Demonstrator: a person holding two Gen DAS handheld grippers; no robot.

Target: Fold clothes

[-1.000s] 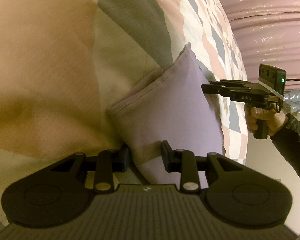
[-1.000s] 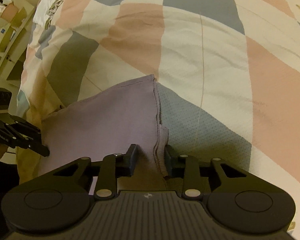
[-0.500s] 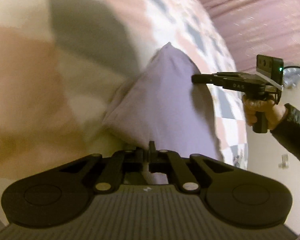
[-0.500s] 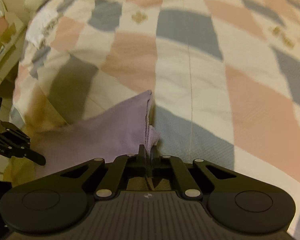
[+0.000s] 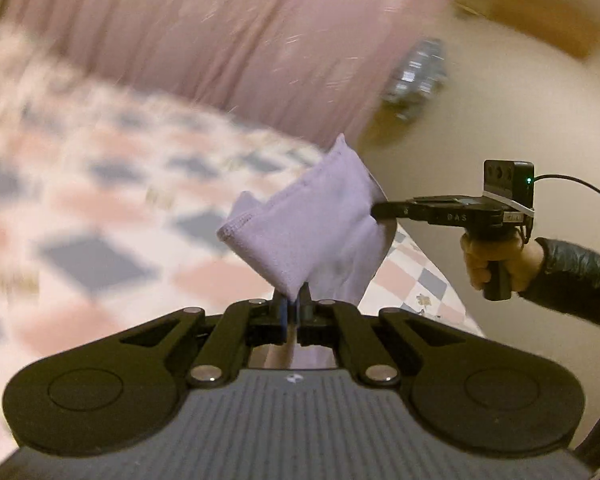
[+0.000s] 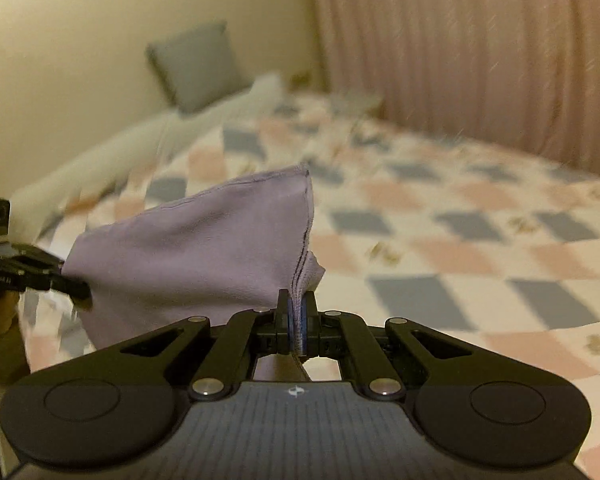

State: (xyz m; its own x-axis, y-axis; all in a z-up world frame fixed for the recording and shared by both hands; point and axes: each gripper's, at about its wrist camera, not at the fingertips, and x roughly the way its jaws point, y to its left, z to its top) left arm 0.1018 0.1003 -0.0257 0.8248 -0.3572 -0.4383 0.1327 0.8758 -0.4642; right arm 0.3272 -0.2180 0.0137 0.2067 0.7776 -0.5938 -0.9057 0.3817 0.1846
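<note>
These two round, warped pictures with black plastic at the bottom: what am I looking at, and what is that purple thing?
There is no robot here. A person holds a hand tool in each hand, and each tool has two jaws and a wide-angle camera looking along them, so the pictures bend.

One picture comes from the left gripper, the other from the right gripper; the black plastic is each tool's own body. In the left view you also see the person's right hand holding the other tool.

The purple thing is a soft lilac cloth with stitched edges. Both tools have their jaws closed on it, one at each end, holding it up above a bed with a pink, grey and cream checked quilt. A pink pleated curtain hangs behind.
</note>
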